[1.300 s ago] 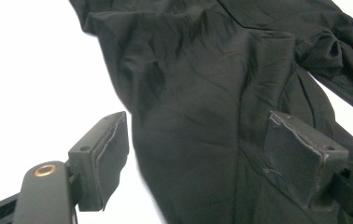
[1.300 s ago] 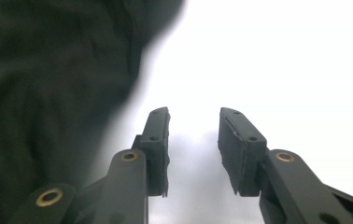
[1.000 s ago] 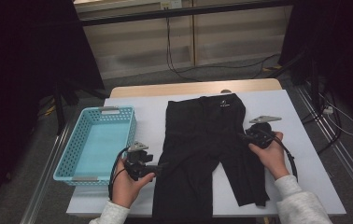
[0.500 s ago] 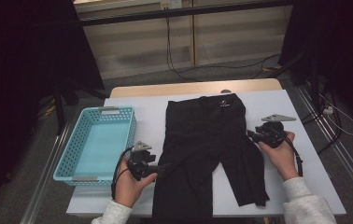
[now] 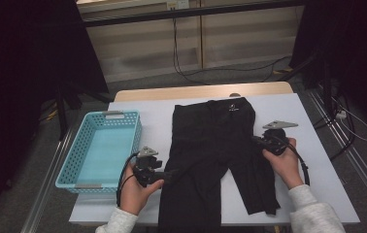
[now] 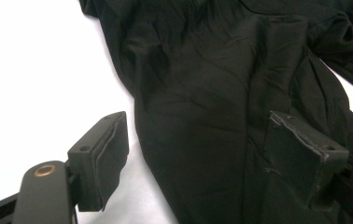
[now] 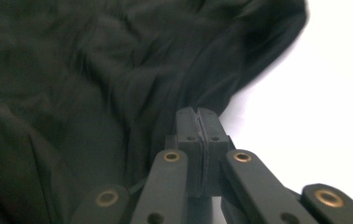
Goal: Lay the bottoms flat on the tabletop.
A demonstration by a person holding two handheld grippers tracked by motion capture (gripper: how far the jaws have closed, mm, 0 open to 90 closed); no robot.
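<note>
Lying between the left gripper (image 6: 198, 158) jaws, black trousers (image 6: 221, 93), seemingly unpinched.

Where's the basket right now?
In the high view the teal basket sits on the table's left side, just left of the black shorts and beside the left hand-held gripper.

Shorts (image 5: 210, 150) lie flat mid-surface (image 5: 312, 160), waistband at the far edge, legs toward the person. Basket (image 5: 99, 150) sits left of them, near the surface's left edge. Left claw (image 5: 169, 175) at the shorts' left side; right claw (image 5: 255, 141) at their right side.
</note>
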